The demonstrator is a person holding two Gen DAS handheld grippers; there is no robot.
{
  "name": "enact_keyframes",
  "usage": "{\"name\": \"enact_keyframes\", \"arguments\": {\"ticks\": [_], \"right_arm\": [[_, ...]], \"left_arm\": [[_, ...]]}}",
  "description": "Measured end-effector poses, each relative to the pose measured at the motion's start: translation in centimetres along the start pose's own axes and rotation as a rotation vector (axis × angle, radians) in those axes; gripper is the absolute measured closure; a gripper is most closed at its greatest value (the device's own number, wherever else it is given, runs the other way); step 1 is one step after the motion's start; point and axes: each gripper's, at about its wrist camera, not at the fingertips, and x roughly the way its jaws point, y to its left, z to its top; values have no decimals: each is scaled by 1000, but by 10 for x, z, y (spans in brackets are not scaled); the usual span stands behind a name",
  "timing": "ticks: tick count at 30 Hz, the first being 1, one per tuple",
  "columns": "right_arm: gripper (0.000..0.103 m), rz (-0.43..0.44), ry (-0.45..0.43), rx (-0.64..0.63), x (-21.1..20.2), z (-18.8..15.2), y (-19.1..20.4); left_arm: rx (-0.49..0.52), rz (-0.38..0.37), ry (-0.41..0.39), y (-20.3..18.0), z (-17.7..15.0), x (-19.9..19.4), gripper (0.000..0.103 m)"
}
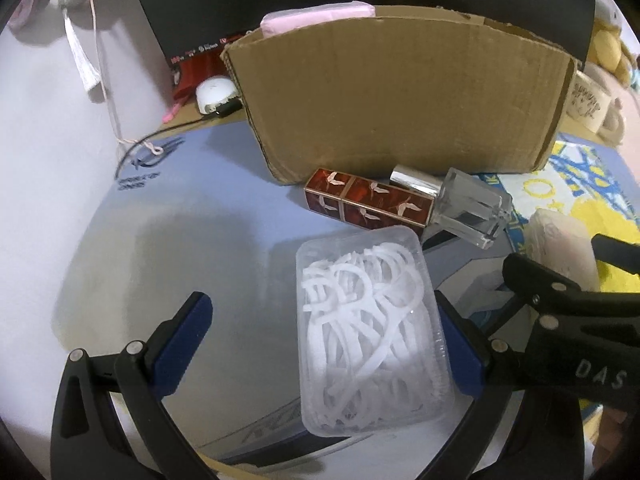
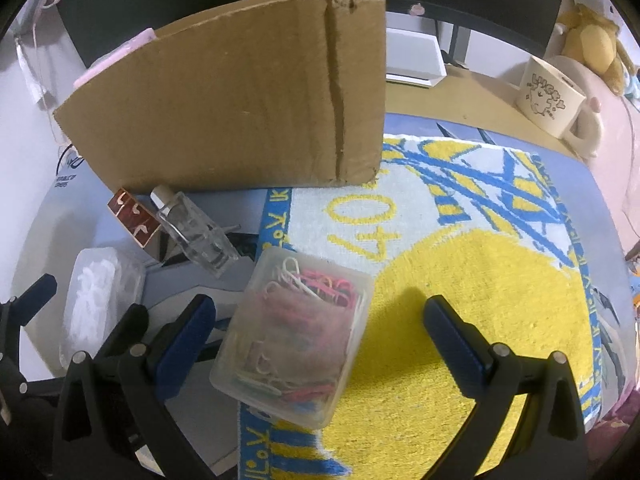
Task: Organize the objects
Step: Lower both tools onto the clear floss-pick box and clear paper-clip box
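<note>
A clear box of white floss picks [image 1: 366,330] lies on the mat between the open fingers of my left gripper [image 1: 322,334], close against the right finger. It also shows in the right wrist view [image 2: 98,304]. A frosted box of coloured paper clips [image 2: 298,334] lies on the yellow towel [image 2: 472,280] between the open fingers of my right gripper [image 2: 320,328], nearer the left finger. A red patterned lipstick case [image 1: 366,202] and a clear glass bottle [image 1: 460,204] lie in front of the cardboard box [image 1: 396,96].
A pink item [image 1: 316,16] sticks out of the cardboard box. A white round device [image 1: 214,94] with a cable sits left of the box. A cream mug [image 2: 550,94] and plush toy [image 2: 592,36] stand at the back right. A white box [image 2: 414,58] is behind the cardboard.
</note>
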Motion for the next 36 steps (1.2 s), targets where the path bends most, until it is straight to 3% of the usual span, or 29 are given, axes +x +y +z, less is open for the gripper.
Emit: {"name": "enact_keyframes", "arguments": {"ticks": [3, 6, 12, 36], "right_arm": [[0, -15, -4, 17, 0, -1, 2], [0, -53, 9, -1, 7, 0, 8], [0, -67, 59, 29, 21, 10, -1], [0, -115, 30, 80, 16, 4, 7]], "left_arm": [[-59, -96, -1, 18, -3, 6, 0], [-41, -109, -28, 20, -5, 6, 0], [-58, -102, -33, 20, -5, 6, 0], [-137, -41, -17, 14, -8, 1, 0]]}}
